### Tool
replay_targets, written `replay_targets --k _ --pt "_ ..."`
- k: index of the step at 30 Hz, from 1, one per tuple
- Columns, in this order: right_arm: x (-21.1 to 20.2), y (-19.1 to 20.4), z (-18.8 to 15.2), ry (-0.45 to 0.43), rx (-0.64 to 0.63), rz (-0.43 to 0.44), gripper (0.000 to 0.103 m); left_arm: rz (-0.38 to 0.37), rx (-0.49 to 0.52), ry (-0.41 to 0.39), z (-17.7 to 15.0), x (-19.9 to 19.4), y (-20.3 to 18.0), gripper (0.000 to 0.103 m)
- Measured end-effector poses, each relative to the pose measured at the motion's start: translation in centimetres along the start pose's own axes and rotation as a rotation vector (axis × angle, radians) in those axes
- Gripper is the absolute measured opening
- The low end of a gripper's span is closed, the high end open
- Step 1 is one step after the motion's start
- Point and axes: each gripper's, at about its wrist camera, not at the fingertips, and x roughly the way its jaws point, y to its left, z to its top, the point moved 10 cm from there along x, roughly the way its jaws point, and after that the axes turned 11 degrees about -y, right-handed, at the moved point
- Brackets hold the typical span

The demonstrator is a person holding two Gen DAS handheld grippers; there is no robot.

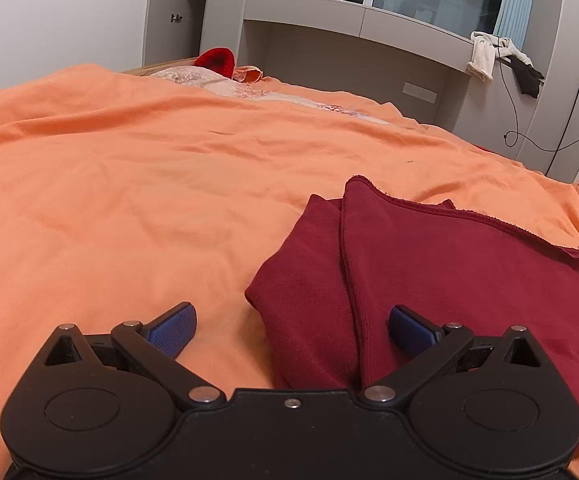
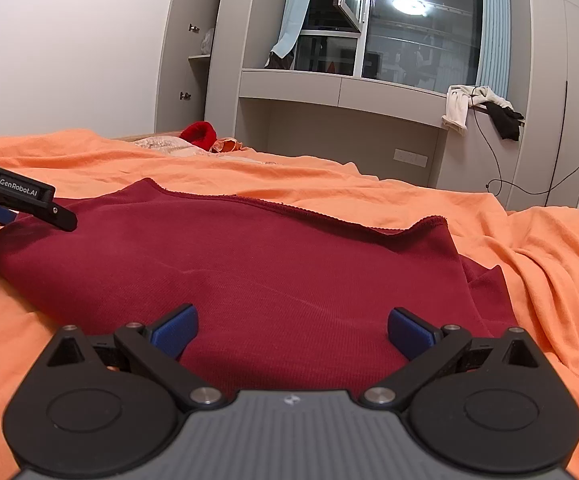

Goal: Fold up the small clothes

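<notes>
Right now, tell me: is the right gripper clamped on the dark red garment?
No, the right gripper has its fingers spread wide over the dark red garment.

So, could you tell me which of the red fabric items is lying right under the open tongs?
The dark maroon garment, spread flat on the orange bedcover beneath the right tongs. The bright red item sits far off beside the wardrobe.

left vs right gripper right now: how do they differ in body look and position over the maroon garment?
The left gripper has a smooth black body; the right gripper has a ribbed grey one. The left straddles the maroon garment's side edge, one finger over the orange bedsheet; the right has both fingers over the cloth. Shared: blue pads, both open, neither holding anything.
</notes>
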Motion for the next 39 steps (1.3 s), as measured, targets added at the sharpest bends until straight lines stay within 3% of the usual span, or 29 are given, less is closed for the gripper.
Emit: replay_targets --k 7,10,12,15,18,26,29,34,39 --pt "0.2 -0.2 -0.2 0.005 0.030 0.016 0.103 0.021 0.018 -0.005 -0.1 0.0 -0.4 0.097" --pt "0.1 -0.2 -0.2 0.005 0.034 0.016 0.103 0.002 0.011 -0.011 0.0 -0.3 -0.8 0.082" --pt "0.1 -0.3 -0.2 0.004 0.033 0.016 0.103 -0.012 -0.004 -0.017 0.1 -0.4 -1.1 0.059" --pt "0.1 -0.3 -0.2 0.001 0.031 0.013 0.103 -0.023 -0.032 -0.020 0.3 -0.5 -1.7 0.033" --pt "-0.1 -0.2 -0.2 -0.001 0.033 0.014 0.103 -0.009 -0.010 -0.038 0.5 -0.6 -2.5 0.022" --pt "-1.6 -0.9 1.3 -0.078 0.059 0.006 0.103 -0.043 0.116 -0.145 3.1 -2.8 -7.0 0.017" --pt "-2.7 -2.6 2.9 -0.128 0.060 -0.056 0.103 -0.094 0.154 -0.158 4.6 -3.7 -10.4 0.017" --pt "-4.2 -8.2 4.2 -0.146 0.129 -0.181 0.103 -0.198 0.270 -0.189 6.1 -5.8 -18.4 0.017" --pt "-5.7 -15.5 3.3 -0.127 0.266 -0.309 0.103 -0.289 0.368 -0.151 3.0 -6.6 -25.5 0.016"
